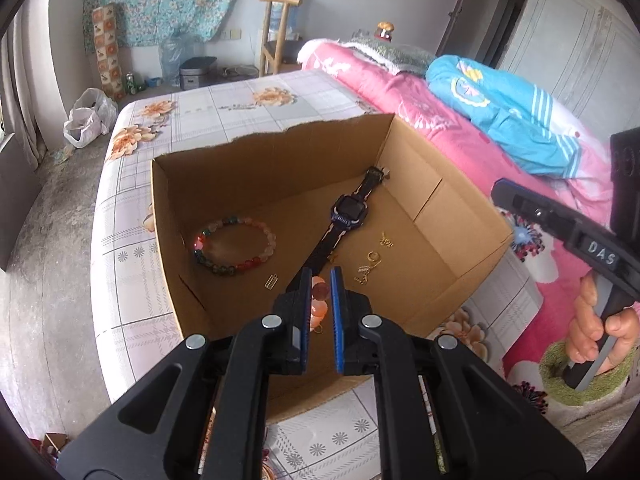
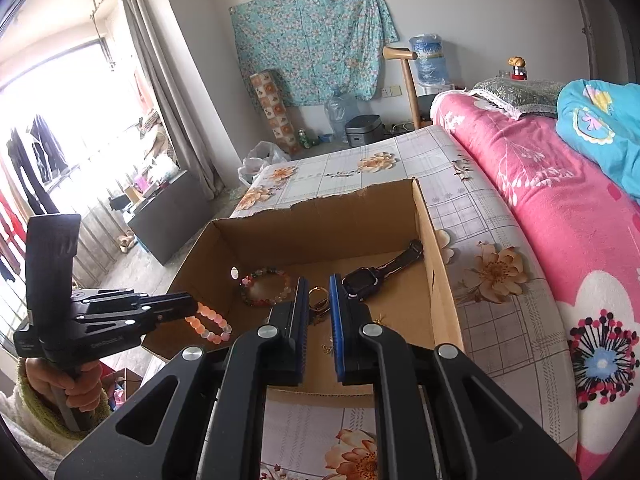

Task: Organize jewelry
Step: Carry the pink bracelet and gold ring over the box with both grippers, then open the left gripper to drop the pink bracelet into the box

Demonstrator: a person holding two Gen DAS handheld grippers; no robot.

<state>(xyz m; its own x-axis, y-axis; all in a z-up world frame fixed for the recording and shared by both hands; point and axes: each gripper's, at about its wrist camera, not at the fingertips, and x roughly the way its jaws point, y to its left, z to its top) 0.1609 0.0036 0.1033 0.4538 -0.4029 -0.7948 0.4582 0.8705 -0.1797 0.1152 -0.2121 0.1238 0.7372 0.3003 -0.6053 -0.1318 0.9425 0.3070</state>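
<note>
Grippers work over a cardboard box [image 1: 440,216] on the bed: left gripper [image 2: 196,312] clenched on a peach bead bracelet [image 2: 210,324], right gripper [image 2: 319,300] around a gold ring [image 2: 319,294], grip unclear. Next, seemingly, lowering both inside, beside the watch [image 1: 344,212].

Pink bead bracelet [image 1: 319,307], lower centre, is mostly hidden behind the left gripper's fingers [image 1: 298,312]. Small gold pieces [image 1: 370,266] on the box floor are too small to identify, possibly earrings.
</note>
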